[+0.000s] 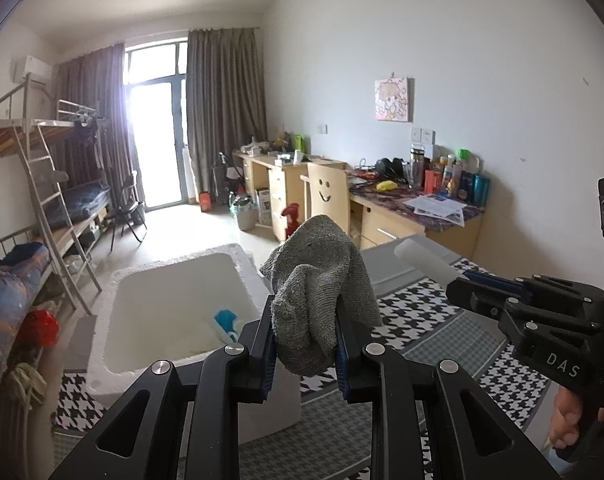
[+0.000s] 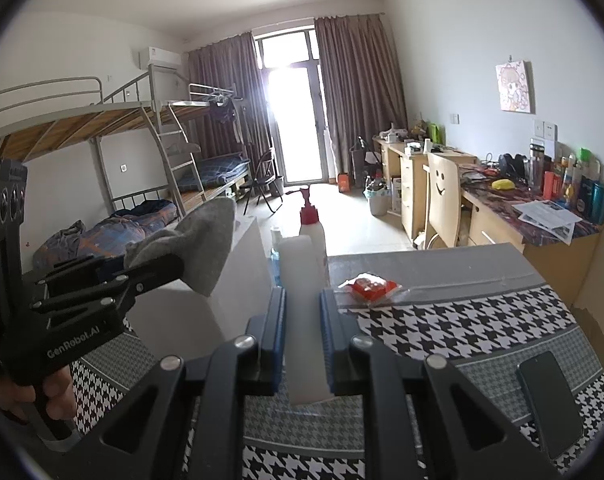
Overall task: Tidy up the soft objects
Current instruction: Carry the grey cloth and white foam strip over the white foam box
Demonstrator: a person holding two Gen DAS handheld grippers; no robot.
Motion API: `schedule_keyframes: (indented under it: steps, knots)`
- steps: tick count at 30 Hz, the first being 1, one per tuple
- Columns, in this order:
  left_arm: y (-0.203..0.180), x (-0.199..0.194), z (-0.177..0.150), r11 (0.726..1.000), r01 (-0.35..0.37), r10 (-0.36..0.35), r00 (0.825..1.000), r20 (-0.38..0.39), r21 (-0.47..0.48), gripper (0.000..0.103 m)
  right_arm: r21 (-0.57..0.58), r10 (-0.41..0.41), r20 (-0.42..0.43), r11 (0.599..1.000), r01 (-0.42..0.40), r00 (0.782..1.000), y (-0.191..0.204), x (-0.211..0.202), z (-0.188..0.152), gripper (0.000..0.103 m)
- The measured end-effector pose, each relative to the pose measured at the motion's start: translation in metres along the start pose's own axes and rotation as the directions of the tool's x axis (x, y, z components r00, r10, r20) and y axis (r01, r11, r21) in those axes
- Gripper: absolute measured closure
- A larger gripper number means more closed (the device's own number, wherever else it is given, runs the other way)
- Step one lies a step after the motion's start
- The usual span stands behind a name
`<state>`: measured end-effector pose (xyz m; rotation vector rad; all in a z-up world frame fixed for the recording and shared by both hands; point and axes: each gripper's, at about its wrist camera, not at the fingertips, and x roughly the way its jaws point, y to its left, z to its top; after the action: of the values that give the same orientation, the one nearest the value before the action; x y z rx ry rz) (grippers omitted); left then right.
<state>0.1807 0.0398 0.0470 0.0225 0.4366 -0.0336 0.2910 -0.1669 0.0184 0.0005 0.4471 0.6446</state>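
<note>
Here, in the left wrist view, the left tongs are pinching a grey sock, which bunches up between the blue pads and stands above them, held in the air just right of and nearer than a white foam box. The box sits on a surface covered in a black-and-white houndstooth cloth, and a blue-and-white thing lies on its floor; what it is I cannot tell at this size. At the right edge the right tongs reach in from the side, pinching a pale white piece that points toward the far left, with a hand below on the grip. In the right wrist view, the right tongs are closed on the same white piece, a smooth translucent-looking strip that runs from the near edge up between the pads. At the left, the left tongs hold the sock above the wall of the foam box, a hand gripping the handle. Beyond the strip stand a white pump bottle with a red top and a smaller bottle of blue liquid. A red packet in clear wrap lies on the far part of the surface, and a dark phone lies near the right edge.
</note>
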Motion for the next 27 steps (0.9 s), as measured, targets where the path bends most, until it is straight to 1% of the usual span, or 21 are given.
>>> schedule_keyframes:
  steps: [5,12,20,27]
  knots:
    - [0.01,0.0,0.005,0.999,-0.033,0.033,0.999,0.012,-0.008,0.078,-0.011,0.006,0.007,1.0,-0.006,1.0,0.005,0.005,0.008,0.083]
    - [0.014,0.003,0.012,0.999,-0.036,0.037,0.999,0.021,-0.029,0.078,-0.03,0.028,0.006,0.999,-0.028,1.0,0.013,0.011,0.016,0.083]
    - [0.029,0.005,0.016,0.995,-0.083,0.084,0.996,0.02,-0.05,0.078,-0.046,0.037,0.005,0.998,-0.037,0.999,0.021,0.02,0.027,0.083]
    - [0.04,0.008,0.022,0.99,-0.122,0.123,0.992,0.02,-0.073,0.078,-0.052,0.062,-0.013,0.997,-0.063,0.998,0.027,0.032,0.035,0.083]
